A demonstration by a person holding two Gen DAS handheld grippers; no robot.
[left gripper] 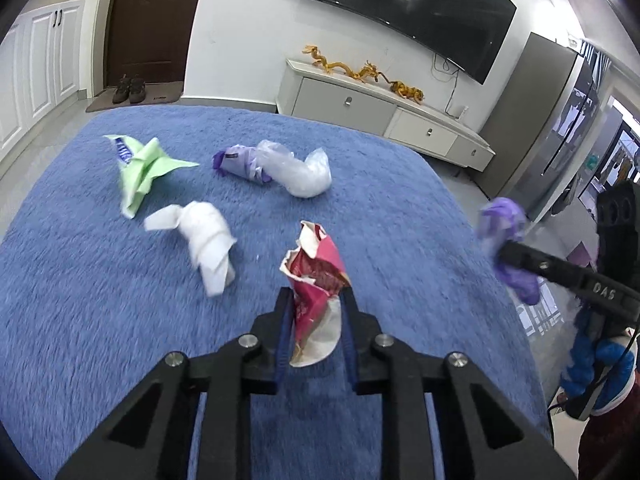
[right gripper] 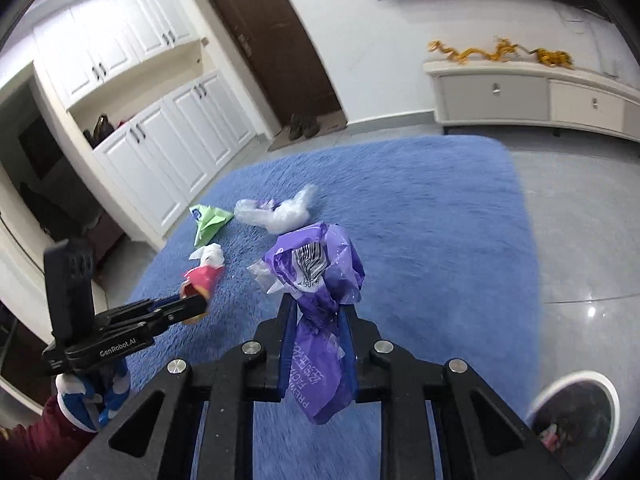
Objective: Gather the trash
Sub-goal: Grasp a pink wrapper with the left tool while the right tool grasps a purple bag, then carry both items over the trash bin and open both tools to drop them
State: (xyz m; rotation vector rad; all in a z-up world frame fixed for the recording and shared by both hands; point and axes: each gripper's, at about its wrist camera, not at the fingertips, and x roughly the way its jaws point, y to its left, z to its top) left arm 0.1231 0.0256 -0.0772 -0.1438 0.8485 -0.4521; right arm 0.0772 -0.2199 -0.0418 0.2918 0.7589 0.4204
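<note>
While the left hand-held gripper pinches a crumpled red wrapper, the right hand-held gripper clamps a glossy purple plastic bag above the shaggy blue rug.

Light: bright and even, from ceiling lamps overhead.
Glare: white lamp spots on the dark wall-mounted television screen; a small glint on the glossy grey floor tiles, to the right of the claw.
Shadows: soft and faint on the shaggy blue rug.
Blur: rug pile smeared close beneath the claw; the crumpled purple plastic wrapper far right looks streaked.
Edges: strong fisheye bending, black corners, cabinets and door curved.
</note>
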